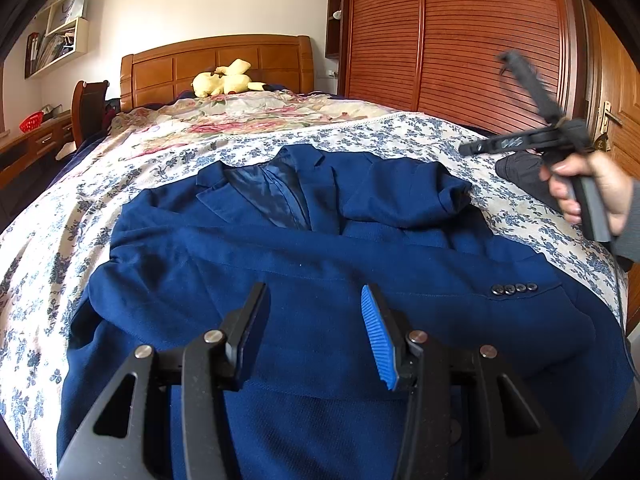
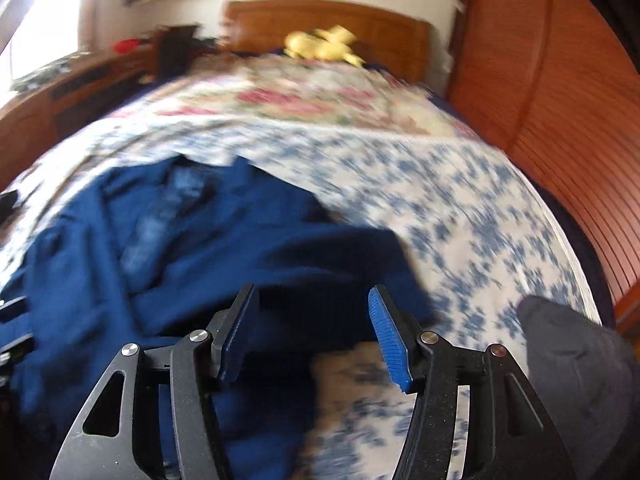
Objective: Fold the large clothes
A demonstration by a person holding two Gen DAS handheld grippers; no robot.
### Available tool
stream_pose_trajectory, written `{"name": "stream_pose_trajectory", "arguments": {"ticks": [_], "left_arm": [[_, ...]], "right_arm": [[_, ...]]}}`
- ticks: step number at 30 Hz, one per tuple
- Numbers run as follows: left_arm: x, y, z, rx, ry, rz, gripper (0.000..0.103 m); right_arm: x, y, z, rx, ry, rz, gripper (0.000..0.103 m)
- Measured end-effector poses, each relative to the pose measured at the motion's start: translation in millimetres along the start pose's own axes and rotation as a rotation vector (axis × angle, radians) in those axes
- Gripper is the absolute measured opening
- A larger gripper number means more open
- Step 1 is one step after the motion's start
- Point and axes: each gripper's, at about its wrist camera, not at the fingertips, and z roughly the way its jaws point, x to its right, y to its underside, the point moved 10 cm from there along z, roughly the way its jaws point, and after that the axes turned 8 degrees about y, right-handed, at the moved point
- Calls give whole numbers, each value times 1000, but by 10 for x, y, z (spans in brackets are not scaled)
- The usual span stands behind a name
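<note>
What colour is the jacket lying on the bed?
Navy blue jacket, clearest in the left wrist view.

Bed surface: blue-flowered sheet [image 1: 400,136] bare beyond the jacket [image 1: 320,248], toward the headboard [image 1: 216,64].
Right of jacket: strip of bare sheet, partly taken by a dark grey cloth [image 2: 576,352] at the bed edge.
Far end: rose quilt [image 1: 248,112] and yellow plush toy [image 1: 224,80], well apart from the jacket.
Right side: wardrobe [image 1: 480,40] close along the bed.
Left side: desk [image 1: 36,136] and chair [image 1: 88,108] beside the bed.
Above jacket: right gripper [image 1: 468,148] held in air, jaws apart.
</note>
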Motion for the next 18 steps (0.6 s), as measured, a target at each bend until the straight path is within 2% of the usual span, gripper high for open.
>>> {"name": "stream_pose_trajectory", "arguments": {"ticks": [6,12,18], "left_arm": [[2,6,10,-4,1,1,46],[10,10,14,-8,8,3,46],[16,12,21,-11,11,3,46]], "right_arm": [[514,239,596,-128,57,131,58],[715,447,926,-219,38,233,58],[675,457,992,-211,33,238,58]]}}
